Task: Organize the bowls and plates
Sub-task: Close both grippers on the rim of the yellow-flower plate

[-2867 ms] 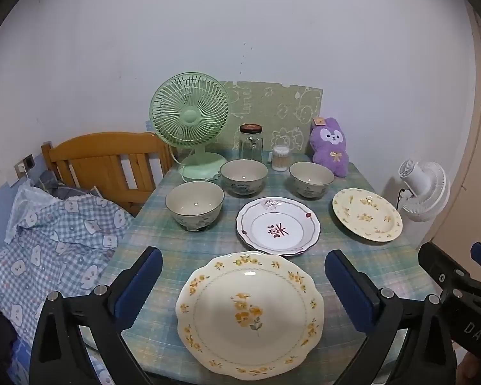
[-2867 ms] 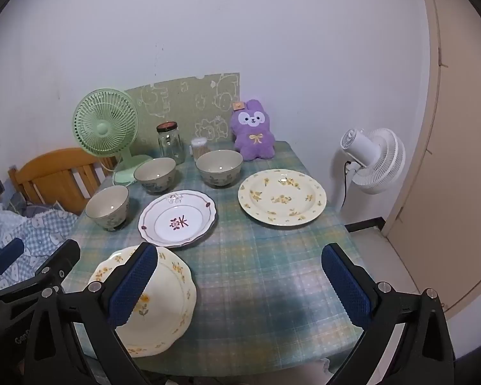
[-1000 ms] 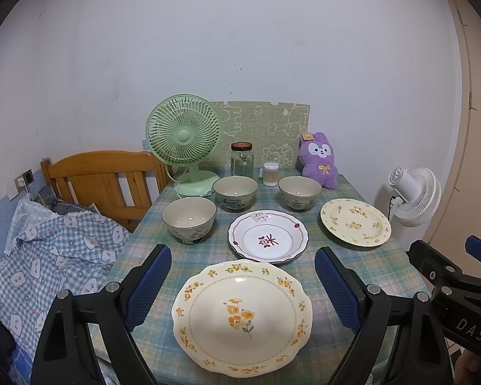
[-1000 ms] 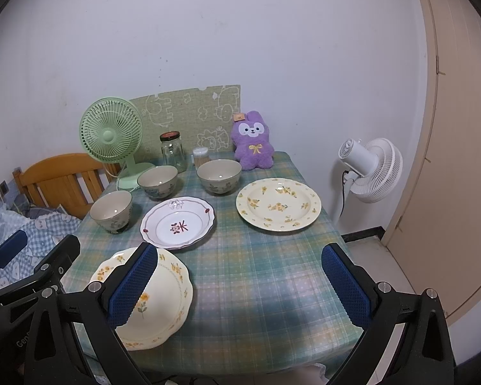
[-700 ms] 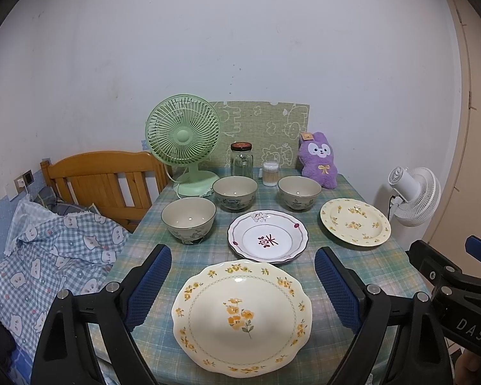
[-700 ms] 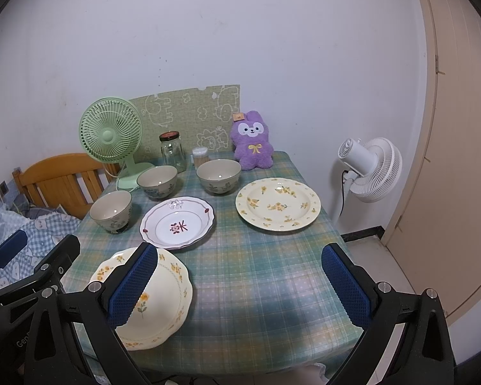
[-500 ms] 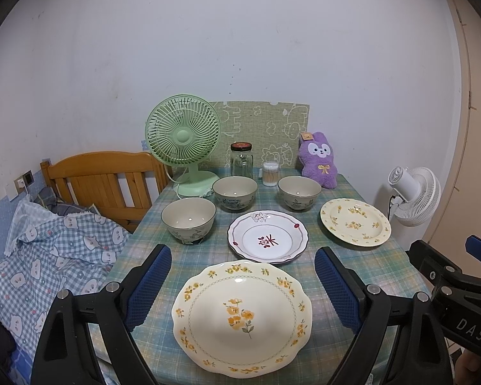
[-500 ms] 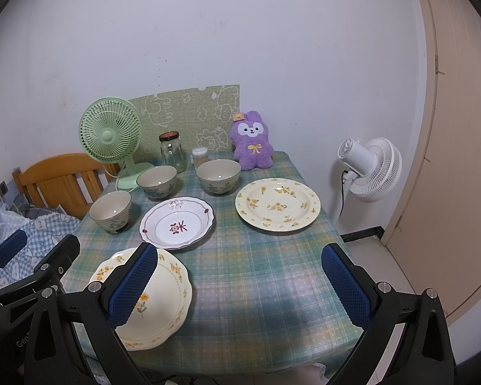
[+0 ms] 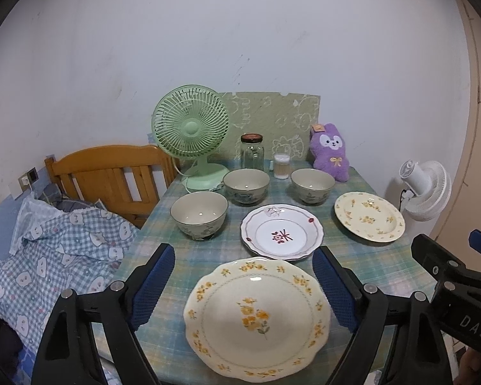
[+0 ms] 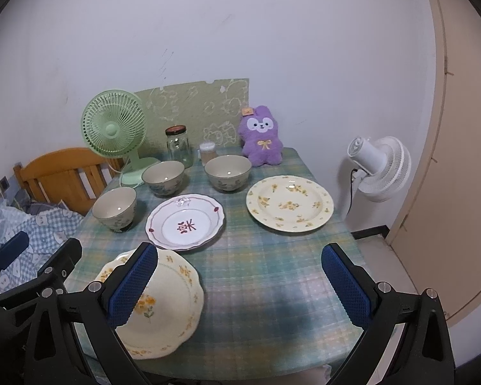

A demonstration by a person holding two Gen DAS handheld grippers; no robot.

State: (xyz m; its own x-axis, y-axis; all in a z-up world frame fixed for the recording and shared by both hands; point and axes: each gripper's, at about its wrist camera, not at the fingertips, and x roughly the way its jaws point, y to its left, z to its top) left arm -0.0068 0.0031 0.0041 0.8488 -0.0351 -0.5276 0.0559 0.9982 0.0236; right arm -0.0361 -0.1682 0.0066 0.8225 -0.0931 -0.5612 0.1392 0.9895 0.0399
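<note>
A cream plate with yellow flowers (image 9: pixel 256 316) lies at the table's front, between the tips of my open, empty left gripper (image 9: pixel 243 285). Behind it lies a white plate with a red mark (image 9: pixel 281 231), and a second yellow-flowered plate (image 9: pixel 368 216) lies at the right. Three grey-beige bowls stand behind: left (image 9: pixel 198 213), middle (image 9: pixel 246 186), right (image 9: pixel 312 185). My right gripper (image 10: pixel 239 284) is open and empty above the table's front right; the near plate (image 10: pixel 166 308) is at its left finger. The right plate (image 10: pixel 289 202) lies ahead of it.
A green desk fan (image 9: pixel 192 131), a glass jar (image 9: pixel 252 152), a small toothpick holder (image 9: pixel 281 166) and a purple plush rabbit (image 9: pixel 330 150) line the back of the checked table (image 10: pixel 266 276). A wooden chair (image 9: pixel 109 176) and bedding (image 9: pixel 61 250) are left; a white fan (image 10: pixel 380 168) stands right.
Since 2.9 s ago both grippers drew back and rose a little from the table. Over the last second nothing has visibly moved.
</note>
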